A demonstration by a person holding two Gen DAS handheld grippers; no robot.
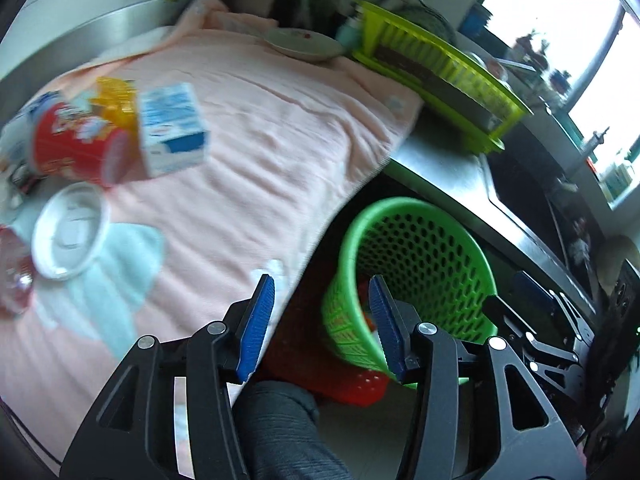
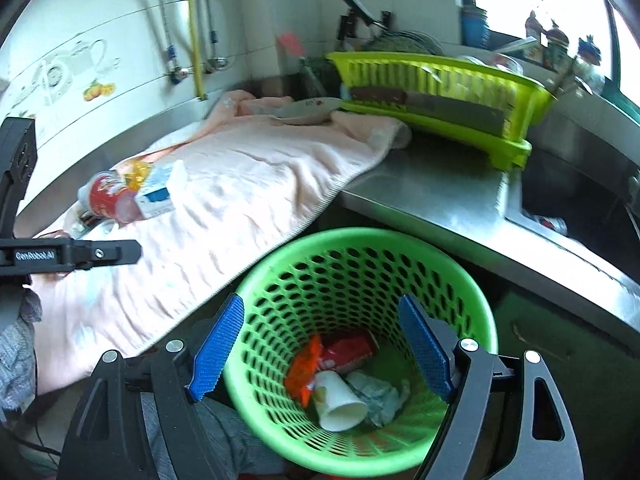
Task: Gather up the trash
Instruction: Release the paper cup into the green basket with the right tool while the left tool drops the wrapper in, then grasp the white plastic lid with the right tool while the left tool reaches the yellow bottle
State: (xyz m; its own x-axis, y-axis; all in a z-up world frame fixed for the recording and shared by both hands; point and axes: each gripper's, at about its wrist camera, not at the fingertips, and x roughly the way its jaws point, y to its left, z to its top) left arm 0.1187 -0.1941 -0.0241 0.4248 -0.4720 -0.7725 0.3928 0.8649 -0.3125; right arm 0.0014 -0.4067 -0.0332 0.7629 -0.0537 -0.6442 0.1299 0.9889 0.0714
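Left tool: blue pads spread, nothing between them; it hangs over the bench edge and the gap beside the basket. No earlier view is on hand.
Right tool: pads spread wide, nothing held, poised directly above the basket mouth.

Bench: steel, covered on its left part by a pink towel that drapes over the front edge.

On the towel, far left, well apart from both tools:
- white round lid, blurred;
- red cup on its side;
- yellow wrapper behind the cup;
- blue-and-white carton touching the cup's right side.

Back of the towel: shallow plate.
Right of the plate: lime dish rack on the bare steel, then the sink.

Below the bench edge: green perforated basket, upright. Contents:
- orange wrapper;
- red packet;
- white paper cup lying on its side;
- crumpled pale paper.
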